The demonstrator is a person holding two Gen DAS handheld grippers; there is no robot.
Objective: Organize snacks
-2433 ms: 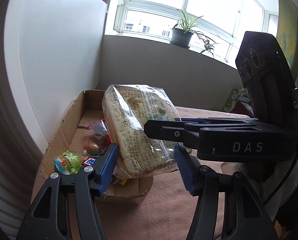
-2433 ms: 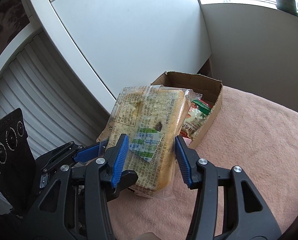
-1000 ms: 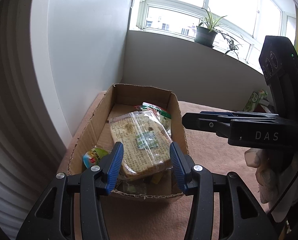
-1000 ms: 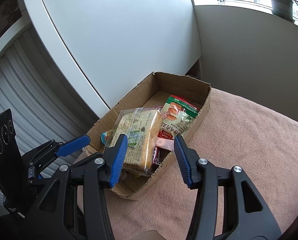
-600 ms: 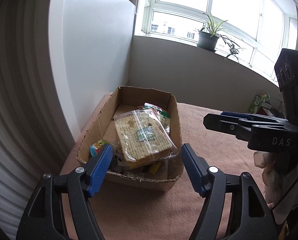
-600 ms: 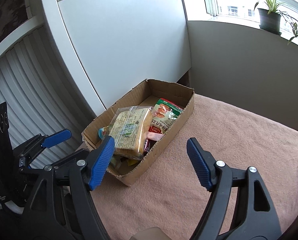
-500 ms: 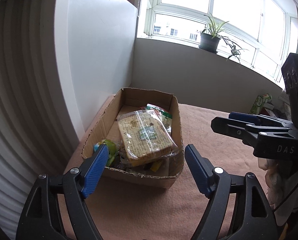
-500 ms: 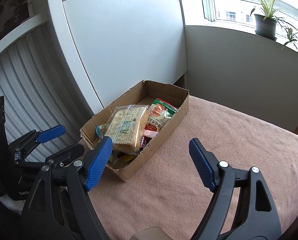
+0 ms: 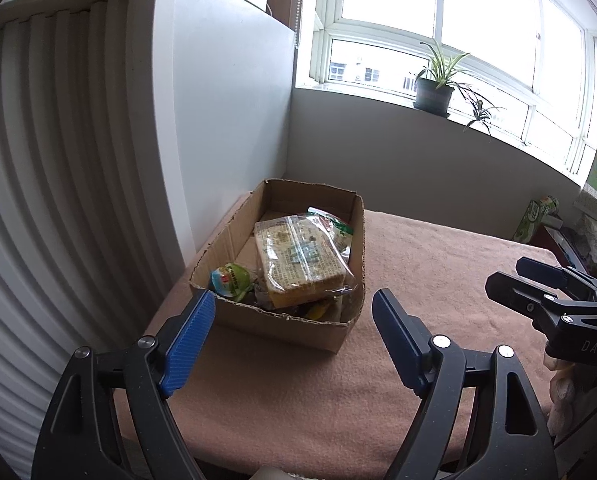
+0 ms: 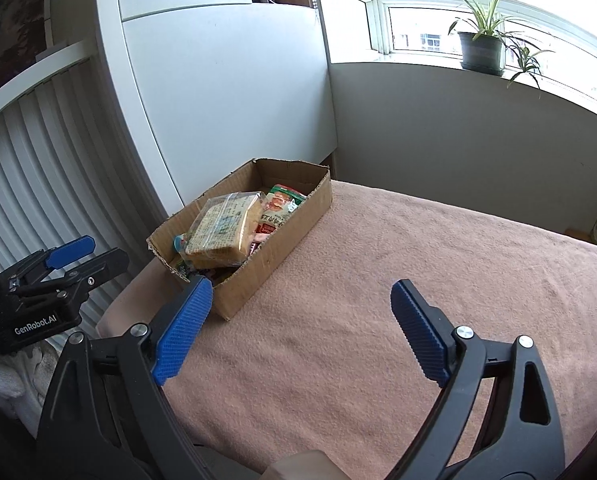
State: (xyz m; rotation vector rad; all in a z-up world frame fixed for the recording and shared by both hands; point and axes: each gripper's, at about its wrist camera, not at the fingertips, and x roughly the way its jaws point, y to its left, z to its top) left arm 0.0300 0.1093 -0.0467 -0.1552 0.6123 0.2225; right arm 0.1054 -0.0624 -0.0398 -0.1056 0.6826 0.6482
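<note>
A cardboard box stands at the far left of the pink-covered table, also in the right wrist view. A clear-wrapped bread loaf lies on top of the snacks inside it, also in the right wrist view. Beside it are a green round snack and a red-green packet. My left gripper is open and empty, pulled back in front of the box. My right gripper is open and empty, right of the box.
The pink cloth covers the table. A white cabinet and slatted panel stand behind the box. A potted plant sits on the windowsill. A green carton stands at the far right edge.
Both grippers let go of the bread loaf, which now lies in the box. Both opened wide and drew back and away from the box.
</note>
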